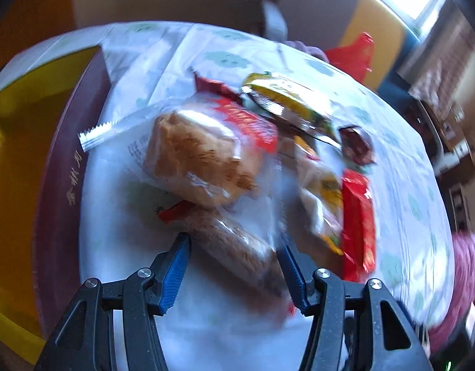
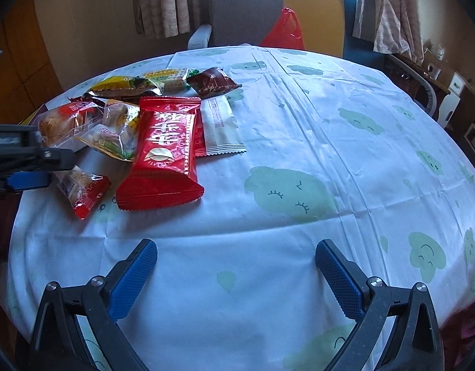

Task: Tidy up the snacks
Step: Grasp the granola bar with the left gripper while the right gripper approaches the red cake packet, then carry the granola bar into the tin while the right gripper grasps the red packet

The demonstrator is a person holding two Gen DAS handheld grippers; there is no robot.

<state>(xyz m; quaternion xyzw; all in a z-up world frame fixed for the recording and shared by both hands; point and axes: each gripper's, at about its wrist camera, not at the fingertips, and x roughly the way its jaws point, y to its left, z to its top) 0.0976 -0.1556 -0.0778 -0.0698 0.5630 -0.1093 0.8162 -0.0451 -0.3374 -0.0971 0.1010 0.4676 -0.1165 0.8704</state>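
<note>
Between the blue pads of the left claw lies a clear-wrapped brown snack bar, its near end smeared by motion blur; the pads sit partly apart on either side of it, and whether they actually pinch the wrapper cannot be told. Just ahead of that claw a wrapped pastry rests on the heap, with a yellow packet and a small dark red packet farther ahead. Off to its left a dark red box lid with gold lettering and a yellow-lined box run out of view, so their contents are hidden.

The right claw hangs wide open and empty over the cloud-print cloth on the tabletop. Ahead and to its left sits the snack pile: a big red packet, a white sachet touching its side, and crumpled wrappers behind that overlap too much to sort out. At the far left edge the left claw enters, cut off by the frame.
</note>
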